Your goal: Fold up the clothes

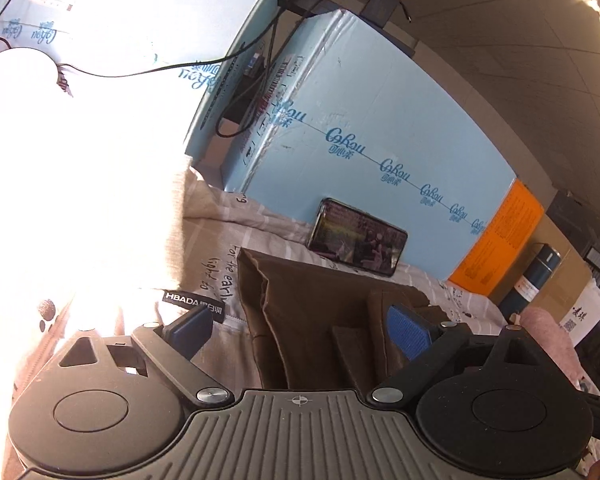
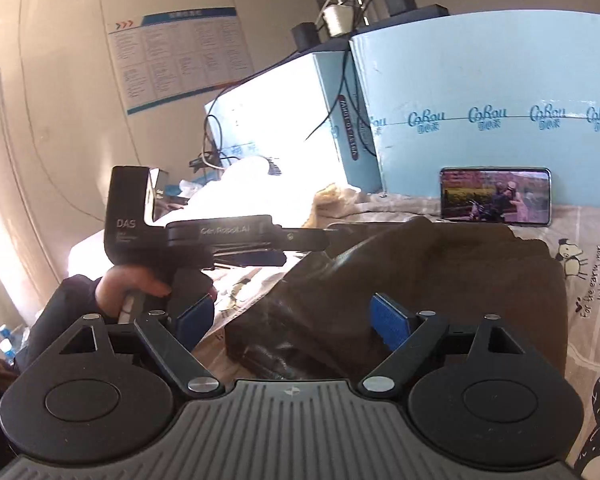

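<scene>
Centrally in both views, the brown garment (image 2: 420, 280) lies folded and bunched on the printed bedsheet (image 2: 588, 280). Low in the right wrist view, the right gripper (image 2: 296, 318) spreads its blue-padded fingers (image 2: 392, 326) wide, gripping nothing. At middle left there, a hand (image 2: 128, 286) holds the left gripper (image 1: 300, 330), its fingers wide too over the cloth. Behind, a phone (image 2: 496, 196) leans against pale blue boxes (image 2: 500, 92).

Phone (image 2: 496, 196) propped upright against light-blue carton (image 2: 500, 92) at bed's far edge, screen lit. Printed bedsheet (image 2: 588, 280) covers the bed. Cables (image 2: 216, 128) drape over cartons. Wall poster (image 2: 176, 56) behind. Dark flask (image 1: 534, 280) stands beside orange sheet (image 1: 500, 240).
</scene>
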Motion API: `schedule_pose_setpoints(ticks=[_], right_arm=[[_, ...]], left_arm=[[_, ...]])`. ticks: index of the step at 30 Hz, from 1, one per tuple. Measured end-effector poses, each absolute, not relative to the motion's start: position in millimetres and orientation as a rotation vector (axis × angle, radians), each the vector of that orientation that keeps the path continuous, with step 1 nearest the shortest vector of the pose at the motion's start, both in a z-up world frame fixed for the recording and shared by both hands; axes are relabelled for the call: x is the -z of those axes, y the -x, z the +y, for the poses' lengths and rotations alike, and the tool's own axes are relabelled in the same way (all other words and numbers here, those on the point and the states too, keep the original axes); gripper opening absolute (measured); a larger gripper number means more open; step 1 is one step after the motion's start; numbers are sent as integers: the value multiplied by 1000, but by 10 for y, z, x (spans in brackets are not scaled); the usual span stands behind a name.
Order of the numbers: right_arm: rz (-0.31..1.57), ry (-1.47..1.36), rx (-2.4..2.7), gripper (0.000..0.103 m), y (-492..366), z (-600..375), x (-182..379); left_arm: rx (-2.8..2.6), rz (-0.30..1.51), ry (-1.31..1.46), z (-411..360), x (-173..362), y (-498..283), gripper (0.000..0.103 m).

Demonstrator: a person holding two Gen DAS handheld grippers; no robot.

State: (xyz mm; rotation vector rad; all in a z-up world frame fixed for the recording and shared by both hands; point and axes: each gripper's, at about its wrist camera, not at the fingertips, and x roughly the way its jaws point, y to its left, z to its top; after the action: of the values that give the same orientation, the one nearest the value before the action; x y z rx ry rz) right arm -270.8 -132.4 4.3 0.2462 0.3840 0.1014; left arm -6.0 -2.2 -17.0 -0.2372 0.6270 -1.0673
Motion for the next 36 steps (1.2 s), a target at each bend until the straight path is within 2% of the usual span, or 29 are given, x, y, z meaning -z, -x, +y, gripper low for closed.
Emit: schedule_pose_setpoints(ticks=[3,8,13,18,24,31,36], right_arm=[[392,-270,-112,92,2619,-1355,-7],[506,-354,-162,92,2384,-1389,194],[546,-309,-192,99,2337,-1291,348],[419,-369,-222,99,2588,-1499,208],[228,-587,61,100,2905,-2188,144],[305,-926,308,100,2935,-2860,508],[376,-909,257,101,2822,-2782,538]], left_arm=[[1149,589,174,-93,135,175,96],[1204,525,-35,-291,165,447,99],[1157,574,-145,-433,269,462,101],[1114,582,-64,-316,258,357,101],[1063,821,177,-151,313,-36,101],[1091,930,304,-101,378,-171,103],[1152,940,265,-211,375,-93,103]])
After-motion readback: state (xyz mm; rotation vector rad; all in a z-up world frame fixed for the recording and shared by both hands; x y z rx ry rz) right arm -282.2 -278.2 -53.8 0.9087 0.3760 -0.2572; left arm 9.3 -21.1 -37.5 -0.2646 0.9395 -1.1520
